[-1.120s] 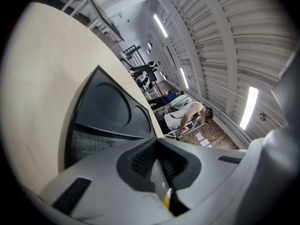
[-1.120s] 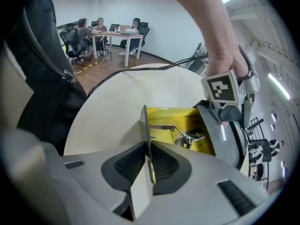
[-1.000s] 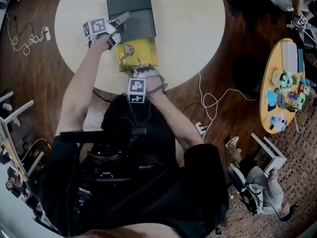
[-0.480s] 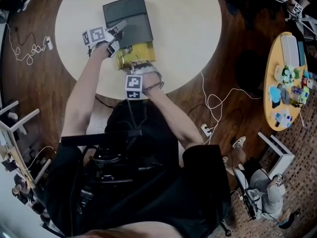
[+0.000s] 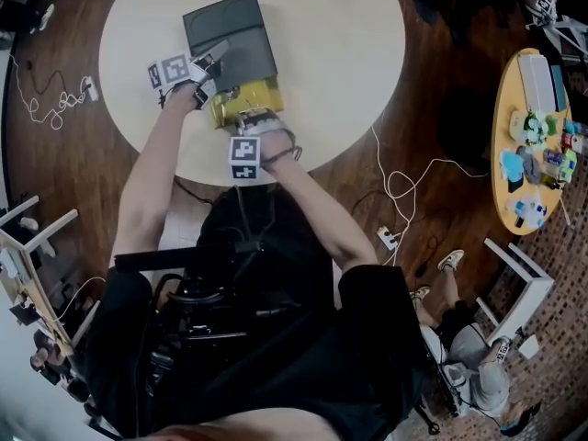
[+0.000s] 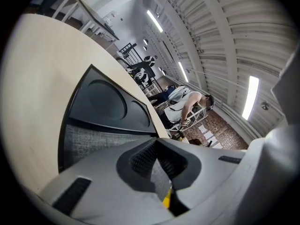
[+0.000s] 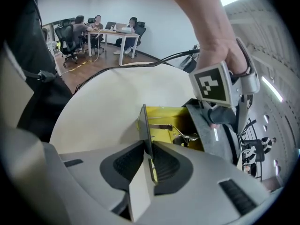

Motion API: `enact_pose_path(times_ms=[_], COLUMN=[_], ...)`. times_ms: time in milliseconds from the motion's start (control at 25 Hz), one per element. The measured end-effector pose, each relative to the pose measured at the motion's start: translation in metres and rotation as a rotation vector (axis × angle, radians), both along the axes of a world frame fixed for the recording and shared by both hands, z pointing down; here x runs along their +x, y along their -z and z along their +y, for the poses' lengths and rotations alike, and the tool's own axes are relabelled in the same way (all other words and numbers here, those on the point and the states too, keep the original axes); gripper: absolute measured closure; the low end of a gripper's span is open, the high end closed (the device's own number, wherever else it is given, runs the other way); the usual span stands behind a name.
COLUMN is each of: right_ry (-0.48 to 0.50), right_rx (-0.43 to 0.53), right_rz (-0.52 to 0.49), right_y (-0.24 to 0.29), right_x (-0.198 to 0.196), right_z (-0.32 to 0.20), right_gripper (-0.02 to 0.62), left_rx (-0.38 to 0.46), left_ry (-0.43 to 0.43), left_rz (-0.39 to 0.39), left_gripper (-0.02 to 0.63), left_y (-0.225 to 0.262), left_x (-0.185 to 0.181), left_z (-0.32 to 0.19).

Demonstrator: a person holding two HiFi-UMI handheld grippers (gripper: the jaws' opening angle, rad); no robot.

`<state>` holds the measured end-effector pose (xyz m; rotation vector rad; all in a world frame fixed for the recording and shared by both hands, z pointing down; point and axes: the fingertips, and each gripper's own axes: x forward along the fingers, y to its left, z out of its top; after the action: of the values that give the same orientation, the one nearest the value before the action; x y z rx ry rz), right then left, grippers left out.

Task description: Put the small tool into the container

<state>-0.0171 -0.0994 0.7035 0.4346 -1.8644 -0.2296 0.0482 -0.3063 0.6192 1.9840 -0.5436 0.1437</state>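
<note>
Fingers of the right gripper (image 7: 146,145) straddle the near wall of the yellow box (image 7: 161,114). The jaws have just been opening, yet their tips lie against both faces of that thin wall, one inside the box and one outside. Inside the box, on its floor just beyond the gripped wall, lies the small tool (image 7: 185,136), a shiny metal piece with a bent arm; nothing touches it.

The left gripper (image 6: 158,153) has its jaws together on a thin grey flap (image 6: 98,142). The sheet runs between the ribbed pads, and a sliver of yellow shows below them. In the right gripper view this flap stands tilted at the far side of the box, with the left gripper's marker cube (image 7: 213,86) and the hand (image 7: 220,46) above it.

Past the flap a dark tray (image 6: 108,102) with two round hollows lies flat, touching the flap's far edge. Box, flap and tray sit in a row on the round pale table (image 5: 340,53), toward the person's edge and left of its middle. A low yellow table (image 5: 537,145) with small coloured things stands well apart at the right, on the wooden floor.
</note>
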Motion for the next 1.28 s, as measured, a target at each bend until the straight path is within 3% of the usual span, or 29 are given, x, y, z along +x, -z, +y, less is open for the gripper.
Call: enact_pose_path(times_ms=[80,160,240,360,520,880,1280], right_ry=[-0.035,-0.068,-0.050,0.030,0.077,-0.049,-0.077], right_rx=[0.006,0.004,0.007,-0.010,0.000,0.069,0.110], right_rz=[0.010,0.022,0.030,0.064,0.084,0.101,0.120], right_y=[0.001,0.001,-0.001,0.001,0.004,0.006,0.007], right_x=[0.008,0.024,0.032,0.030,0.027,0.033,0.031], right_z=[0.001,0.004,0.002,0.004,0.013,-0.046,-0.064], right_gripper=[0.521,0.485,0.490,0.564,0.566,0.563,0.563], left_rx=[0.091,0.244,0.332,0.331,0.312,0.305,0.276], left_ry=[-0.036,-0.071,-0.103,-0.151,-0.195,-0.137,-0.101], left_rz=[-0.041,-0.102,-0.152,-0.202,-0.253,-0.235,-0.203], left_gripper=[0.611,0.606,0.604,0.590,0.563,0.571,0.574], left_y=[0.004,0.012,0.016,0.012,0.001,0.002,0.004], left_x=[0.001,0.000,0.000,0.008,0.017,0.016,0.011], left_z=[0.001,-0.006,-0.018,-0.026,-0.027,-0.031,-0.036])
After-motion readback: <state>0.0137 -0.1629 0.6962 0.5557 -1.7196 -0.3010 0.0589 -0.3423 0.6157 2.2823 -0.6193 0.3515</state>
